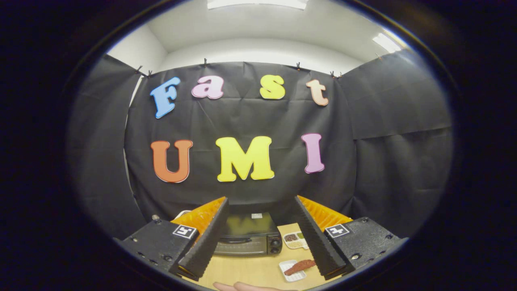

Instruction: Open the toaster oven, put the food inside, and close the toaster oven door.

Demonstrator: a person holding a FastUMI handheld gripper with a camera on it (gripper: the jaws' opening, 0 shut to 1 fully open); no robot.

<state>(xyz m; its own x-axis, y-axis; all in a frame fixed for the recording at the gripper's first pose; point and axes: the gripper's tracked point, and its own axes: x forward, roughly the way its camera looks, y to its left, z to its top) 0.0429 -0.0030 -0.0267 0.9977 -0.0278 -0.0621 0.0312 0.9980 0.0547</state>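
- Gripper (260, 226) released, fingers wide apart, nothing between them.
- Oven (248, 236) on table (250, 270) beyond the fingers, door closed.
- Food (299, 266) on small plate (291, 271) near right finger.
- Snack tray (296, 240) beside oven.
- Hand (242, 287) on near table edge.

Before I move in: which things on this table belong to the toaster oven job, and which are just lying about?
For the job: black toaster oven, door shut; reddish-brown food on small white tray; open gripper, fingers apart, holding nothing.

Lying about: white divided dish beside the oven; hand on wooden table.
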